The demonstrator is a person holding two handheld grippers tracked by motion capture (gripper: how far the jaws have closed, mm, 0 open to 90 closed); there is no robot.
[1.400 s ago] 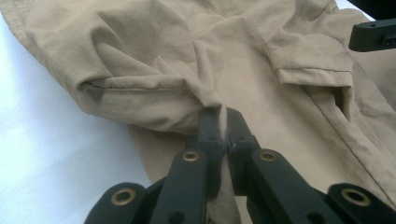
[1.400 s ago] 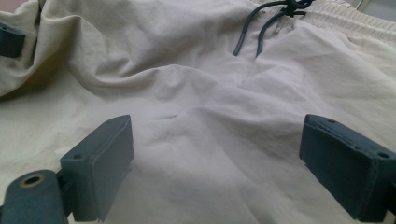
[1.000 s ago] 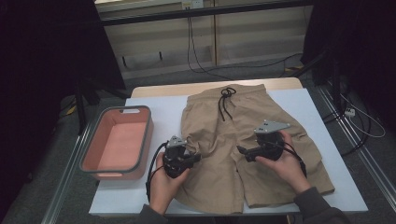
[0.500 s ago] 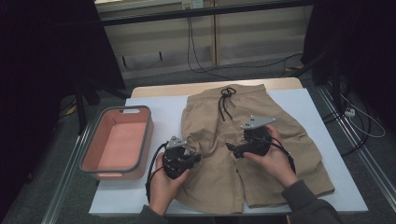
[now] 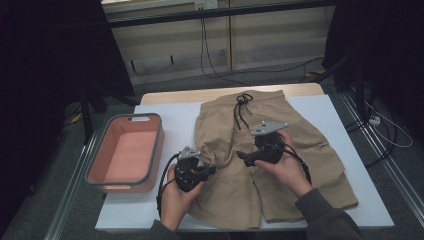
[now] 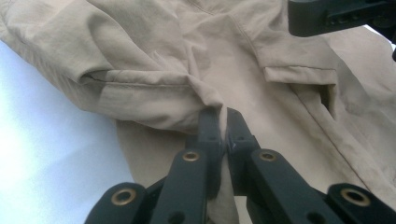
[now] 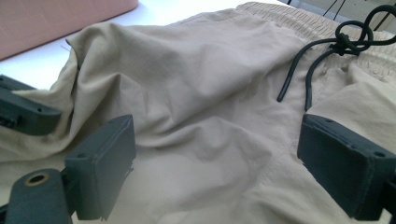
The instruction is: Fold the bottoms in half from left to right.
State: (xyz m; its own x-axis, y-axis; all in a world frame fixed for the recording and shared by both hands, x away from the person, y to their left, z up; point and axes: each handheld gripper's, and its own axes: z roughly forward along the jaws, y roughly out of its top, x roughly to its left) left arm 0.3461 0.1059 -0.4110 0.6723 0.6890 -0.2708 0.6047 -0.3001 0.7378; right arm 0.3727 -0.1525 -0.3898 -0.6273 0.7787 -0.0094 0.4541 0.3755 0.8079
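Tan shorts lie flat on the white table, waistband at the far side, with a black drawstring knotted at the waist. My left gripper rests at the left leg of the shorts. In the left gripper view its jaws are shut on a pinched fold of the tan fabric. My right gripper hovers over the middle of the shorts, pointing left. Its jaws stand wide open above a rumpled patch of cloth, with nothing between them. The drawstring lies beyond the right jaw.
A pink tub with a grey rim stands empty at the left of the table, close to the left hand. Its wall shows beyond the shorts. Cables run across the floor behind the table. White table top shows to the right of the shorts.
My right gripper has moved left over the shorts toward the left gripper. The left gripper has stayed where it was, still pinching the fabric.
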